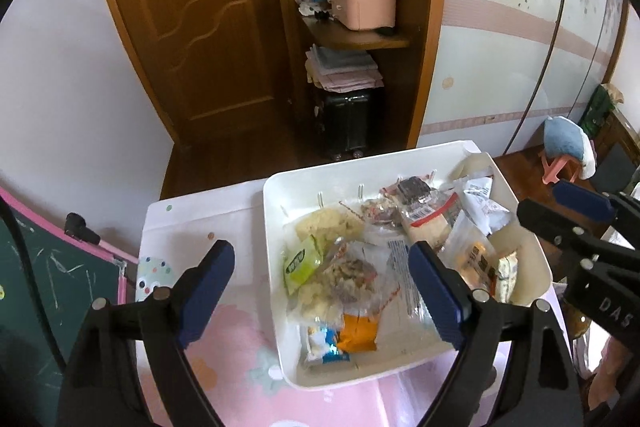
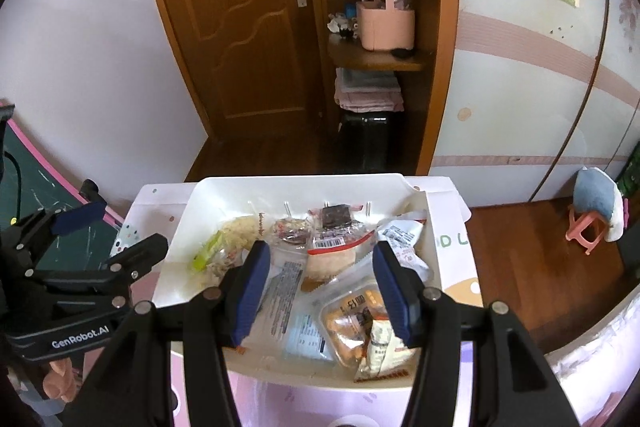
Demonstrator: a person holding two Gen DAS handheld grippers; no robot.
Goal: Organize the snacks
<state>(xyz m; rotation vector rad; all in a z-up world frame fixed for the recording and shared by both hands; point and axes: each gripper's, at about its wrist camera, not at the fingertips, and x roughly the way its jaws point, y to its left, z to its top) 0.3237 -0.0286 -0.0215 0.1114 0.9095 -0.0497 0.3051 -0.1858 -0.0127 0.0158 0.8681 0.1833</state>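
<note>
A white bin (image 1: pixel 280 339) full of several wrapped snacks sits on a pink table; it also shows in the right wrist view (image 2: pixel 188 223). Inside are a green packet (image 1: pixel 301 263), an orange packet (image 1: pixel 358 333), a clear bag of cakes (image 1: pixel 348 277) and a red-striped bread pack (image 1: pixel 426 223). My left gripper (image 1: pixel 322 295) is open and empty, hovering over the bin's left side. My right gripper (image 2: pixel 320 293) is open and empty above the bin's near middle, over a tray of orange pastries (image 2: pixel 352 323) and a white packet (image 2: pixel 400 233).
The pink table (image 1: pixel 224 359) carries a white sheet (image 1: pixel 200 223) left of the bin. A green chalkboard (image 1: pixel 36 287) stands at left. Behind are a wooden door (image 1: pixel 192 27), shelves with a pink basket (image 1: pixel 366 3), a black suitcase (image 1: pixel 348 123) and a pink stool (image 2: pixel 588 231).
</note>
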